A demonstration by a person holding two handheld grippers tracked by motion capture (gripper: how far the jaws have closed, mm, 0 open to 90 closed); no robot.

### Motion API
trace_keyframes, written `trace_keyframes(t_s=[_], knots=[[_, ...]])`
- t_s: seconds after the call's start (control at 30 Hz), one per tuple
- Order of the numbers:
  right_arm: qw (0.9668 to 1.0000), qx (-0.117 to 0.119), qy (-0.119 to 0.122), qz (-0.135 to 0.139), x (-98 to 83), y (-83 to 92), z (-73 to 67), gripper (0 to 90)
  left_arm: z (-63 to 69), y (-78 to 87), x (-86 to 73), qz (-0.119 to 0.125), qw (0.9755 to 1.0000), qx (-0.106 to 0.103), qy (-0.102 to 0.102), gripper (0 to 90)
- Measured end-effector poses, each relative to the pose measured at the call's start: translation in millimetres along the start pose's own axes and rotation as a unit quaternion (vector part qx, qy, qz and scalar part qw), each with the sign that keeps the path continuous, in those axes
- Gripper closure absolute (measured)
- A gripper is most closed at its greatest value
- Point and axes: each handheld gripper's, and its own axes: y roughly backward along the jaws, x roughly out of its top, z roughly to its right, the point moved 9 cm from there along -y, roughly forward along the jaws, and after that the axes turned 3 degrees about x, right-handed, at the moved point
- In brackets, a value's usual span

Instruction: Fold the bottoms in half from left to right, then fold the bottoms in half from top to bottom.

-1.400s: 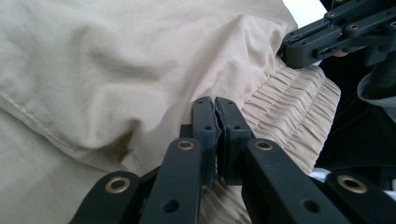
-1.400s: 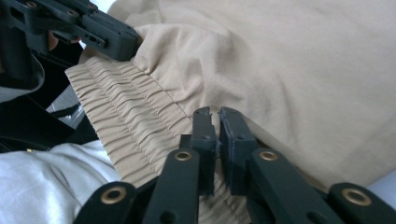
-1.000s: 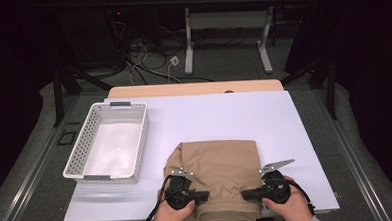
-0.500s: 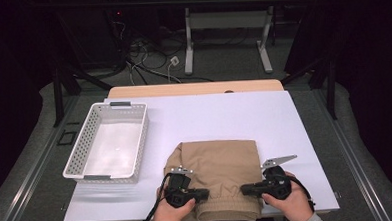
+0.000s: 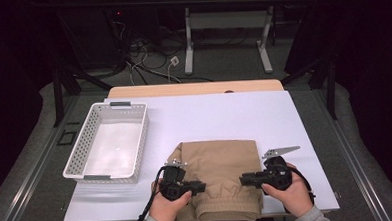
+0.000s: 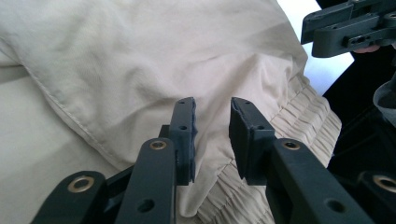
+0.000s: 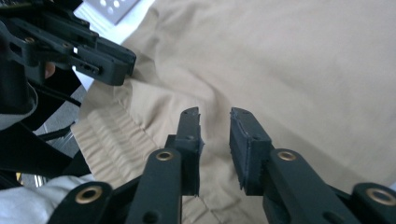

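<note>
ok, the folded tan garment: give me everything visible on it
The tan garment is soft woven cloth, folded into a rough rectangle and lying flat on the white table, right of the basket. A gathered elastic band runs along its near edge, with stitched seams and light creases. The left gripper and right gripper hover over it, jaws parted with nothing pinched between them.

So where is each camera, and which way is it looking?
High view: above the person's side of the table, looking forward and down at the folded tan trousers and white basket; both hands show.
Left gripper view: rides the left gripper, looking along its parted jaws at the trousers.
Right gripper view: rides the right gripper, jaws parted over the trousers.
Shared: both gripper views show the elastic waistband and the other gripper.
</note>
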Motion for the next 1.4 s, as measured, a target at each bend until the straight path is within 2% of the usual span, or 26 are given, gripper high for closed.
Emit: trace_keyframes(t_s=[0.23,0.43,0.57,0.63,0.77,0.8,0.9,1.0,1.07,1.1,1.13,1.2,1.27,1.4], knots=[[0.9998,-0.003,0.004,0.018,16.4,3.9,-1.7,67.2,-3.2,8.7,8.2,0.012,0.9999,-0.006,0.004,63.4],[0.9993,-0.010,0.027,0.024,27.9,-0.4,-2.0,59.7,-9.0,13.9,13.3,0.026,0.9996,-0.003,0.013,54.0],[0.9993,-0.005,0.023,0.030,31.8,-6.3,-1.8,55.1,-15.8,16.4,13.7,0.035,0.9992,0.016,0.007,52.2],[0.9987,-0.006,0.032,0.039,35.0,-7.9,-1.8,53.4,-20.2,17.9,13.4,0.043,0.9986,0.030,-0.002,51.2],[0.9986,-0.008,0.037,0.037,38.2,-11.7,-0.3,49.2,-24.7,22.2,14.3,0.057,0.9978,0.033,0.001,49.3],[0.9986,-0.014,0.040,0.030,37.9,-12.0,1.2,47.6,-25.7,23.6,14.9,0.059,0.9977,0.033,-0.003,48.9],[0.9970,-0.034,0.060,0.037,41.8,-14.9,7.4,42.8,-28.4,26.5,15.6,0.064,0.9973,0.033,-0.016,48.9],[0.9969,-0.036,0.057,0.040,44.9,-17.2,9.0,39.1,-31.8,27.9,14.9,0.062,0.9972,0.036,-0.021,48.1],[0.9956,-0.062,0.058,0.040,47.2,-17.8,13.9,34.5,-32.7,29.3,14.4,0.066,0.9971,0.034,-0.017,47.0],[0.9937,-0.081,0.065,0.040,49.0,-17.3,17.4,33.3,-33.1,29.6,14.2,0.068,0.9970,0.034,-0.013,46.8],[0.9925,-0.091,0.069,0.042,50.3,-17.3,19.7,31.3,-34.5,30.3,13.1,0.065,0.9971,0.039,-0.004,46.4],[0.9920,-0.098,0.064,0.046,52.8,-17.9,23.0,25.4,-36.4,31.3,12.7,0.067,0.9966,0.048,-0.003,41.8],[0.9914,-0.102,0.064,0.050,55.5,-18.4,25.7,23.8,-38.2,31.8,11.9,0.067,0.9960,0.059,0.000,36.8],[0.9891,-0.119,0.073,0.047,60.1,-18.8,31.3,18.3,-39.2,32.6,11.5,0.071,0.9955,0.063,0.000,30.1]])
